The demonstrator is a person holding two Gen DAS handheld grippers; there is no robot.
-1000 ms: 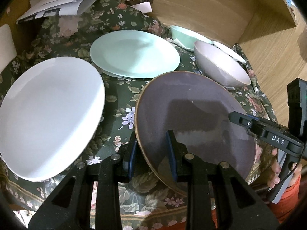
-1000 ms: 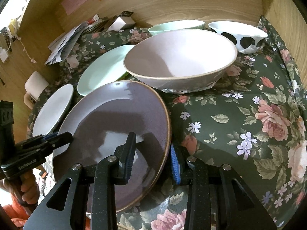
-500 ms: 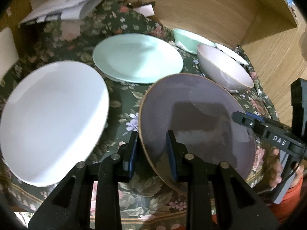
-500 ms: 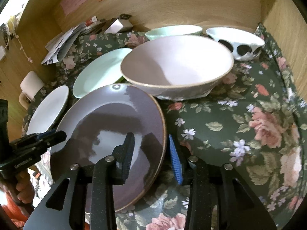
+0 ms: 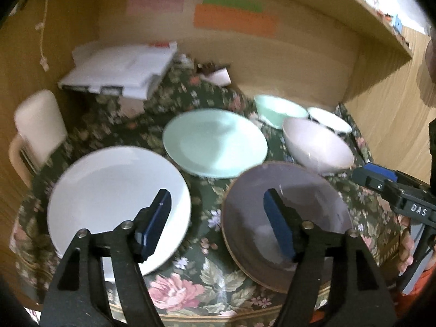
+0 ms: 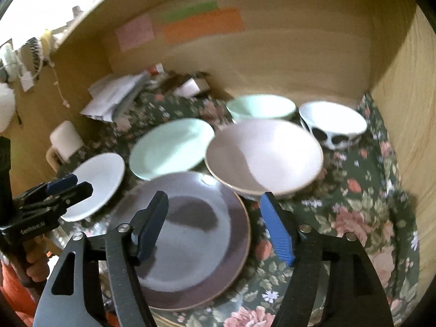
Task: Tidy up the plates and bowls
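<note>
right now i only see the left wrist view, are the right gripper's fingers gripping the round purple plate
Observer: No. The right gripper is opening. Its fingers are off the round purple plate with the brown rim, which lies flat.
Operator: what's the white ceramic bowl half hidden behind the pale lilac bowl
Observer: Its outside has large black spots, and it stands upright beside the pale green bowl.
Operator: any free space on that side
Observer: Yes, bare dark green floral cloth lies in front of the spotted bowl, to the right of the lilac one.
</note>
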